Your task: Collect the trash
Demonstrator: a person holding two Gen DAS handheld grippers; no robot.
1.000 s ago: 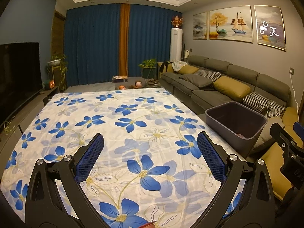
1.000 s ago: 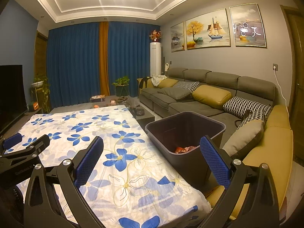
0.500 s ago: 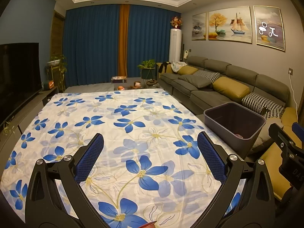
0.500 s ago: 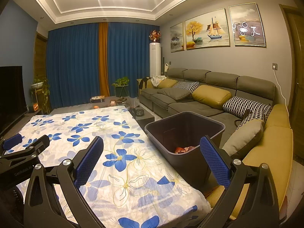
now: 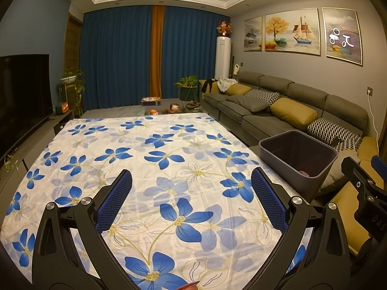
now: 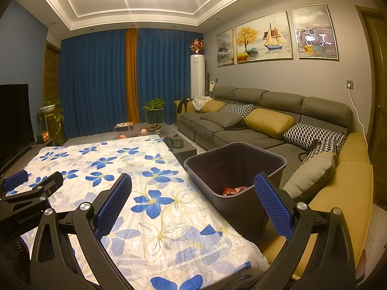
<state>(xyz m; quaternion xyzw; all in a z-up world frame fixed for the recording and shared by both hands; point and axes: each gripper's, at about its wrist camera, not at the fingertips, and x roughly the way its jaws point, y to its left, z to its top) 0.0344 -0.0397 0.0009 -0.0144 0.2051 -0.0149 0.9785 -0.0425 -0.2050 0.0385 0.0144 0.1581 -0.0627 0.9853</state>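
A dark grey bin (image 6: 235, 169) stands at the table's right side, with crumpled red and pink trash (image 6: 234, 190) at its bottom. The same bin (image 5: 297, 155) shows in the left wrist view, a bit of pink trash (image 5: 303, 173) inside. My left gripper (image 5: 191, 199) is open above the blue-flowered tablecloth (image 5: 145, 159), nothing between its blue pads. My right gripper (image 6: 193, 203) is open too, hanging over the table's right edge by the bin's near wall. A small reddish thing (image 5: 189, 285) peeks in at the bottom edge of the left wrist view.
A grey sofa (image 6: 254, 125) with yellow and patterned cushions runs along the right wall behind the bin. A TV (image 5: 23, 96) on a low stand lines the left side. Toys and a potted plant (image 5: 186, 89) sit on the floor beyond the table.
Both views have drifted slightly; the bin sits a little lower and nearer in the frames. Both grippers stay open and empty.
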